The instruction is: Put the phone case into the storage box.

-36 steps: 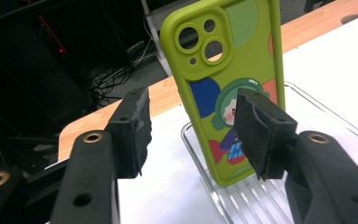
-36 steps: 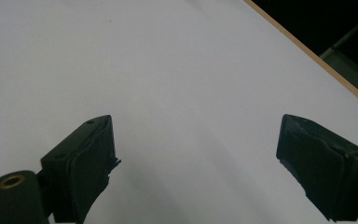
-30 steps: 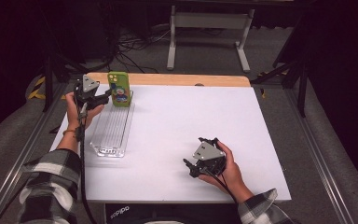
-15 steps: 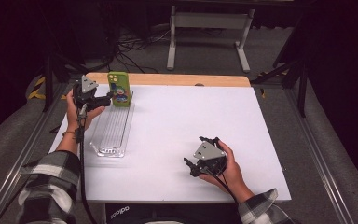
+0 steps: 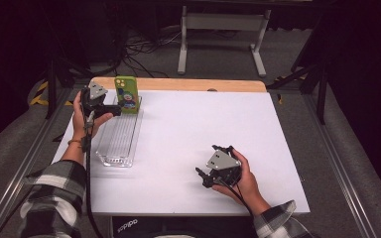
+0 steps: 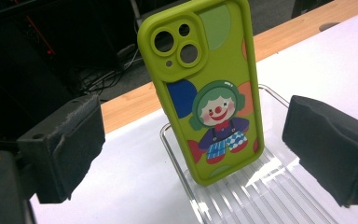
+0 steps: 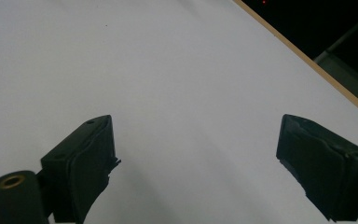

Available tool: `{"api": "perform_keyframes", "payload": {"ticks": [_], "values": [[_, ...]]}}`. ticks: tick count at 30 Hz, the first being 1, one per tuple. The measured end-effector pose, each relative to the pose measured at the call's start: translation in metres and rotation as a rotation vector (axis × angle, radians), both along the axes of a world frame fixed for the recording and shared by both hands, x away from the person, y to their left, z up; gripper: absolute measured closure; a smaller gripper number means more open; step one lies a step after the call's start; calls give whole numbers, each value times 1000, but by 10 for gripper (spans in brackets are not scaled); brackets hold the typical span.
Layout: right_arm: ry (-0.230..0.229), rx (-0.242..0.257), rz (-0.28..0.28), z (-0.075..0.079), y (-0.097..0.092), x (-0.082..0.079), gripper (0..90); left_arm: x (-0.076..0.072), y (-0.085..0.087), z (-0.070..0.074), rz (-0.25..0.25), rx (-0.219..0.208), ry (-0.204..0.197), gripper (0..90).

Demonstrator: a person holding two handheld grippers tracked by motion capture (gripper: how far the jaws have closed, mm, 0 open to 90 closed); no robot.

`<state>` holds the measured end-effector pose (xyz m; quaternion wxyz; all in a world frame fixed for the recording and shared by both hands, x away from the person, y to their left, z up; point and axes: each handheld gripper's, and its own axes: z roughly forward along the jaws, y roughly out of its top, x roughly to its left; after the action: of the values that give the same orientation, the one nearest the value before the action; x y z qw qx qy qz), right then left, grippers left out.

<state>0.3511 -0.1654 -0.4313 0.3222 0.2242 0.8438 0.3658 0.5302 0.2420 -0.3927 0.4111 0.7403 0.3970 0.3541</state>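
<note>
Phone case (image 5: 127, 95), lime green, is seen standing upright at the far end of a clear ribbed tray (image 5: 120, 138) on the white table (image 5: 188, 144), with its camera cut-outs at the top. In the left tool view, the case (image 6: 208, 88) is shown leaning slightly, its lower edge set among the tray's ridges (image 6: 261, 191). A cartoon clown with green hair, a red nose and blue checked overalls is printed on it, among coloured circles. No brand name or readable writing can be made out on the case; a white logo on dark fabric at the bottom edge of the high view is too blurred to be read with confidence.

The left tool (image 5: 110, 107) is held just beside the case, and its jaws have just been opening. They are now spread wide, with the case standing between them but untouched by either black pad (image 6: 70, 140). The step in hand is judged to be the release of the case after it was stood in the tray. The next move is likely to call for the left tool to be drawn straight back, with both pads kept away from the case so that it is not knocked over.

The right tool (image 5: 206, 177) is held low over bare table near the front edge, well apart from the tray. Its jaws are spread, with nothing between them, as the right tool view (image 7: 196, 172) shows.
</note>
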Motion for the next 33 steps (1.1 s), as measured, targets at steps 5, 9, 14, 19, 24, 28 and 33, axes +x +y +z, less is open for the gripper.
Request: {"api": "perform_keyframes", "payload": {"ticks": [5, 9, 14, 19, 24, 28, 33], "values": [[-3, 3, 0, 1, -1, 0, 120, -2, -5, 1, -3, 18, -22, 33], [-8, 7, 2, 2, -1, 0, 119, -4, -7, 4, -9, 17, -34, 31], [-19, 22, -7, 4, -3, -1, 115, -8, -8, 6, -16, 14, -50, 26], [-30, 36, -13, 5, -4, -1, 112, -13, -8, 9, -28, 11, -64, 27], [-38, 41, -15, 7, -5, -1, 111, -18, -8, 12, -46, -10, -71, 31], [-41, 44, -14, 8, -6, -2, 108, -22, -9, 14, -62, -26, -76, 29], [-46, 51, -13, 9, -8, -2, 102, -28, -9, 16, -80, -46, -84, 29]]}}
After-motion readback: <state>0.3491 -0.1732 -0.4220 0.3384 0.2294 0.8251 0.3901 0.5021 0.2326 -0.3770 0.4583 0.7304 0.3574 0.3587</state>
